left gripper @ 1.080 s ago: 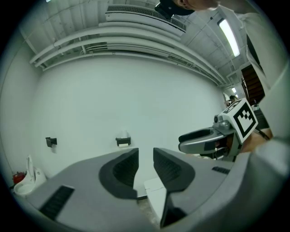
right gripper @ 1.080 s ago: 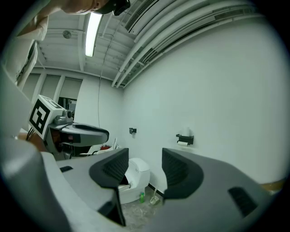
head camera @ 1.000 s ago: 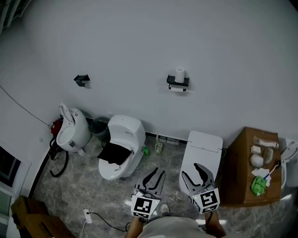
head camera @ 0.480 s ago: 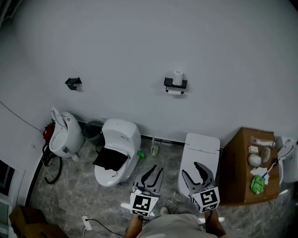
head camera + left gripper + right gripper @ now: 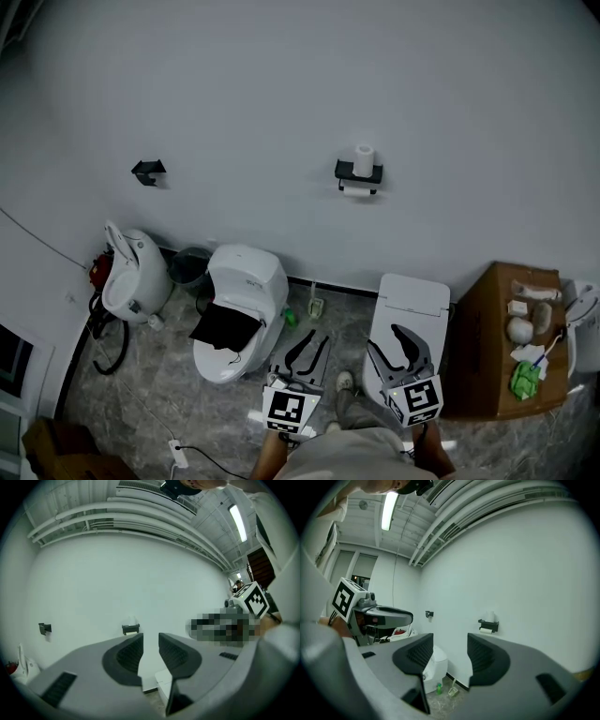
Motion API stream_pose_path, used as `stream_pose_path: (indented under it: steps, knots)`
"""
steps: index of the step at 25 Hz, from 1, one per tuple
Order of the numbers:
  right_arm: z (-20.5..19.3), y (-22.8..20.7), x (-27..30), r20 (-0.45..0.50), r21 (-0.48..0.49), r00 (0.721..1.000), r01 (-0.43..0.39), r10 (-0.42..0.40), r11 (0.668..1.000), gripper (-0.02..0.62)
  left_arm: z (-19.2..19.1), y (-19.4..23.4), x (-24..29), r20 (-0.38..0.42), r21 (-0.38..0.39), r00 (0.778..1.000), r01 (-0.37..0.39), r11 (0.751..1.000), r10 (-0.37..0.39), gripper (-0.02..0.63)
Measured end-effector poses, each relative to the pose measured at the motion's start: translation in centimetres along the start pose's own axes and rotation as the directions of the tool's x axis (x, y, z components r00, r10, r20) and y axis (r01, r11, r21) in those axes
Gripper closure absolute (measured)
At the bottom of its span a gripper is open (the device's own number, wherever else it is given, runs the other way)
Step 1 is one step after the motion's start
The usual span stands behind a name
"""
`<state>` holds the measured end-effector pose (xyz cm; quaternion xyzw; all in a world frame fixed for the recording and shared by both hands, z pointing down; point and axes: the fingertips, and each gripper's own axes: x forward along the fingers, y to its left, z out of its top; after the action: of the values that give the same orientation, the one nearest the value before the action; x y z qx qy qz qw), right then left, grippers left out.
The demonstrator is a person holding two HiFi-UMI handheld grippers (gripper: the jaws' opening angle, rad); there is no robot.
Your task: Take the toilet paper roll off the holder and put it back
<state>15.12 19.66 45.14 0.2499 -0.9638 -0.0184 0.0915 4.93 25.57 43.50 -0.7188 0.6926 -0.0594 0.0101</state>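
Observation:
A white toilet paper roll stands upright on top of a black wall holder, and a second roll hangs under the holder. Both grippers are held low and far from the wall. My left gripper is open by a narrow gap with nothing in it, and it points toward the holder and the roll. My right gripper is open wider and also holds nothing. In the right gripper view the holder and the roll show just right of the jaws.
A white toilet with a black cloth on it stands below left, and a closed white toilet stands under the right gripper. A third white fixture and a bin are at the left. A brown cabinet carries small items. A second black holder hangs at the left.
The head view has shifted a little, so the wall and toilets sit slightly differently in the frame. A shoe now shows between the grippers. Both grippers keep their pose and opening.

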Motion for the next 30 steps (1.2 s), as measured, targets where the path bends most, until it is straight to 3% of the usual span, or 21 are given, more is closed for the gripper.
stream_pose_path:
  steps: [30]
  knots:
    - [-0.2, -12.1, 16.2, 0.020, 0.100, 0.999, -0.035, 0.033, 0.994, 0.373, -0.5, 7.3, 18.0, -0.093, 0.053, 0.996, 0.023, 0.998, -0.018, 0.497]
